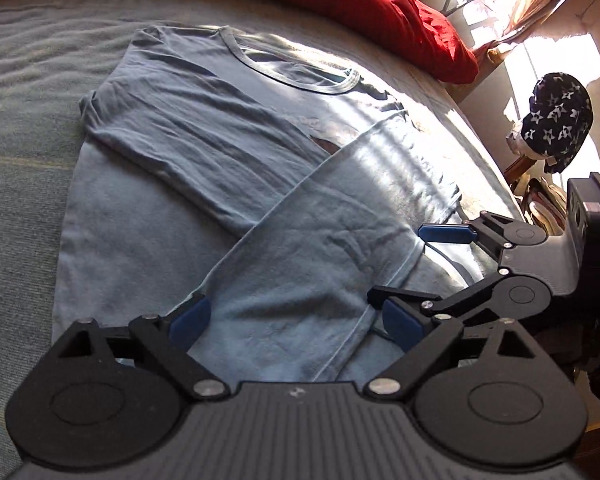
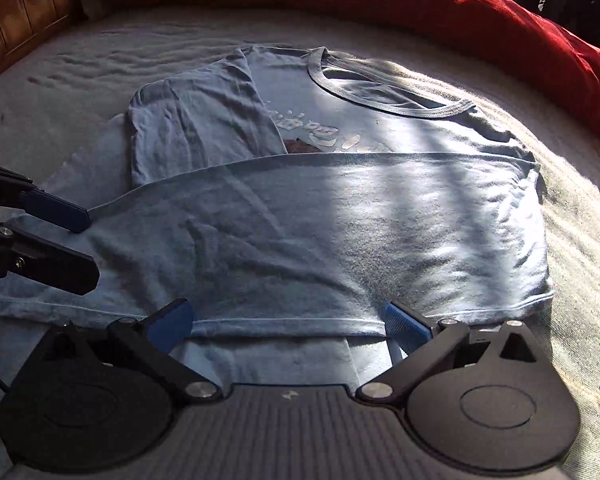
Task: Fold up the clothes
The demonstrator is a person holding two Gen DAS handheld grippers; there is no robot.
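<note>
Blue T-shirt (image 2: 340, 216), partly folded, lies flat on the pale bedspread (image 2: 580, 240), with one sleeve side turned in over the chest and the bottom part doubled up across the middle; a red blanket (image 2: 420, 4) runs along the far edge of the bed. Both claws stand spread wide and hold nothing. The right gripper (image 2: 288, 324) straddles the shirt's near hem, and the left gripper (image 1: 296, 320) hangs over the folded fabric just beside it.

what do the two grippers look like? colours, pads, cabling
Both the left gripper and right gripper match: matte black linkage arms, round pivot housings, silver screws, ribbed grey body, blue pads on the jaws. A thin dark cable runs beside the right one. No sleeves visible.
</note>
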